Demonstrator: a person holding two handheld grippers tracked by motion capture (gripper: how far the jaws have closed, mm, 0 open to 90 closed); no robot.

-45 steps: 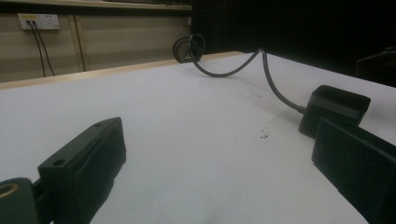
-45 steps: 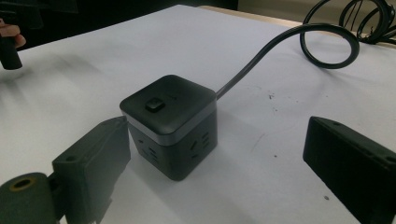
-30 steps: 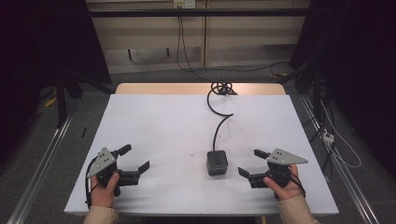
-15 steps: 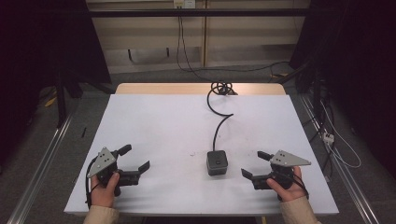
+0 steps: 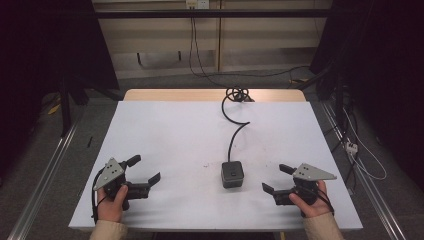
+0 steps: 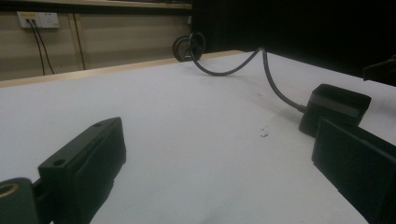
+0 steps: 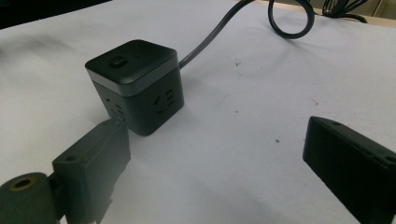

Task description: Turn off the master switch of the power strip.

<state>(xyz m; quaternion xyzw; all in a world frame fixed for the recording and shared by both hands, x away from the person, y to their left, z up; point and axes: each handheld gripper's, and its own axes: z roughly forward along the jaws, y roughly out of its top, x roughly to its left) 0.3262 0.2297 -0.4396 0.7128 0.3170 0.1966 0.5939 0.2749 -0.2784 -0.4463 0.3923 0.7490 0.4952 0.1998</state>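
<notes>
Near the front edge of the white table [image 5: 175, 130], the person's two hands each hold a gripper resting low over the surface. The left gripper [image 5: 141, 170] sits toward the front left corner with its jaws spread apart and nothing between them. The right gripper [image 5: 279, 178] sits toward the front right corner, its jaws likewise apart and empty, pointing inward at the black socket cube [image 5: 232, 174]. The cube stands upright on the table, right of centre and somewhat back from the front edge, near the right gripper but not touching it (in the right gripper view one jaw sits just in front of the cube's lower corner). From the cube's far side a black cable [image 5: 232, 127] curves back across the table to a coil at the far edge.
</notes>
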